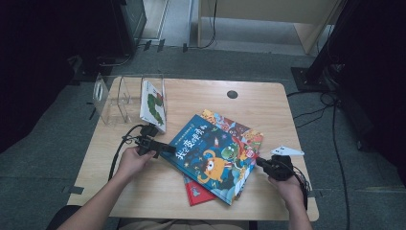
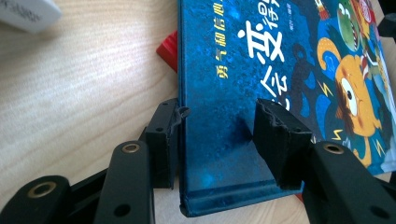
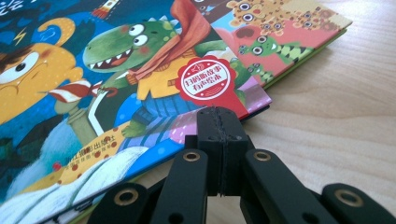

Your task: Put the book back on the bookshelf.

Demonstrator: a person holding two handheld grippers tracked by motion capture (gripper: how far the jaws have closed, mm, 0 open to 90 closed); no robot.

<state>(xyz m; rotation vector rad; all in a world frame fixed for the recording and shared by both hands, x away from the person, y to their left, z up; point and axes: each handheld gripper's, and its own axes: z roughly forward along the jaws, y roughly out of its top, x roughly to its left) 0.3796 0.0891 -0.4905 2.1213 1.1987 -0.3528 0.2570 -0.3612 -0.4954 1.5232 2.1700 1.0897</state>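
Currently left gripper (image 2: 217, 135) jaws apart, straddling spine corner of blue book (image 2: 261, 60), one jaw beside spine, other over cover, seemingly not pressing. Right gripper (image 3: 219, 123) clenched empty against book's far edge, lower centre. Book tops pile, mid-table (image 1: 143, 191).

My black left claw (image 2: 217, 140) sits by a deep blue book (image 1: 210, 155) with an orange monster and green dinosaur; under it lie a red book (image 1: 196, 194) and a spotted multicoloured one (image 3: 285, 37), on the pale wood tabletop (image 1: 153, 187).
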